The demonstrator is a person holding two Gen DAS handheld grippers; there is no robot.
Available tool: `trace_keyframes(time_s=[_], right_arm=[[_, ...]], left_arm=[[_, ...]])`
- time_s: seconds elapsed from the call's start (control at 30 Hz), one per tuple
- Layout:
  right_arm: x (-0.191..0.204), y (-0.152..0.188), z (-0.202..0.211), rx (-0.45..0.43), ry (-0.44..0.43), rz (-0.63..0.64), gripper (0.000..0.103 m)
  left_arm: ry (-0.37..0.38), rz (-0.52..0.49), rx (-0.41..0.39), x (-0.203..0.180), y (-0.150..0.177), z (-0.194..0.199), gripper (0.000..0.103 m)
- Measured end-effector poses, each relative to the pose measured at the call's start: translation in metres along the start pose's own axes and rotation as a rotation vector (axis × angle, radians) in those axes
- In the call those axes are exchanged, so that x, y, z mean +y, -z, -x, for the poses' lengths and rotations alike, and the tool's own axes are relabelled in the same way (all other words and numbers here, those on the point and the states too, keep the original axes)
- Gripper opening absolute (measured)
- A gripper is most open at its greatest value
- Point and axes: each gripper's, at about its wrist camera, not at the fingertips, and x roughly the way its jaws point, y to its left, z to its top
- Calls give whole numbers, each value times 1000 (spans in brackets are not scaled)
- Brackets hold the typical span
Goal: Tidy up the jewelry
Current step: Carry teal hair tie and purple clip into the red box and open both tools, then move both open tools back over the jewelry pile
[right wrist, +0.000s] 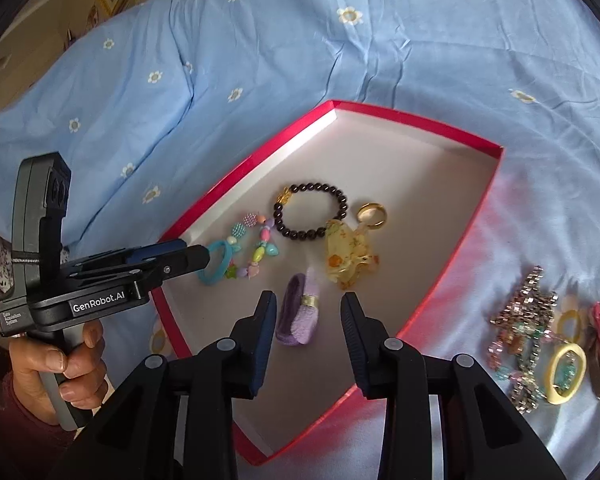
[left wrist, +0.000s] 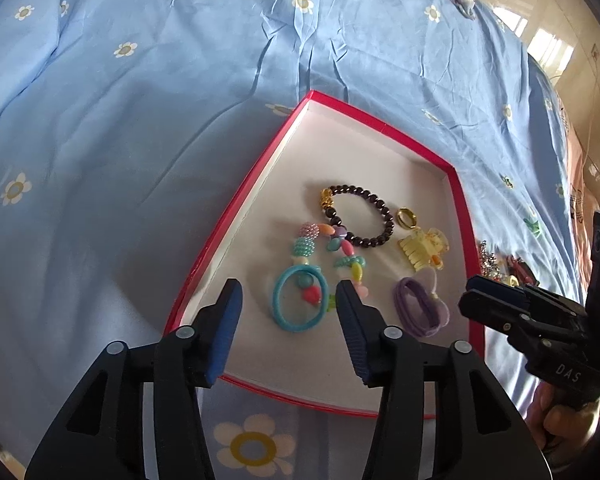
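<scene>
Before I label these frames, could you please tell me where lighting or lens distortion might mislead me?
Left wrist view: the fisheye bows the red-rimmed white cardboard tray, and windows blow out at upper right. Right wrist view: the blue floral bedsheet picks up a pink cast beside the tray; corners vignette black.

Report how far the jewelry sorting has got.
Done: the dark bead bracelet, gold ring, yellow claw clip, both hair ties and the pastel bead string lie in the red box. In hand: nothing; both jaws open. Left: the rhinestone pile beside it on the sheet.
</scene>
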Motion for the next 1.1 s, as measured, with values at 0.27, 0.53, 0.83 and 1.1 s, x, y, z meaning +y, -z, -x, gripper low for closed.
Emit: trace_keyframes(time_s=[0.27, 0.53, 0.83, 1.1], right_arm=[[-34, 16, 45, -79, 36, -97, 36], [-83, 44, 92, -139, 130, -209, 36], [-131, 74, 130, -187, 218, -322, 38], [-149, 83, 145, -211, 249, -362, 38]], left_arm=[[44, -33, -22, -27, 0, 12, 52], [107, -95, -6, -68, 4, 12, 54], [181, -210, 19, -126, 11, 6, 54], [217, -306, 47, -169, 19, -6, 54]])
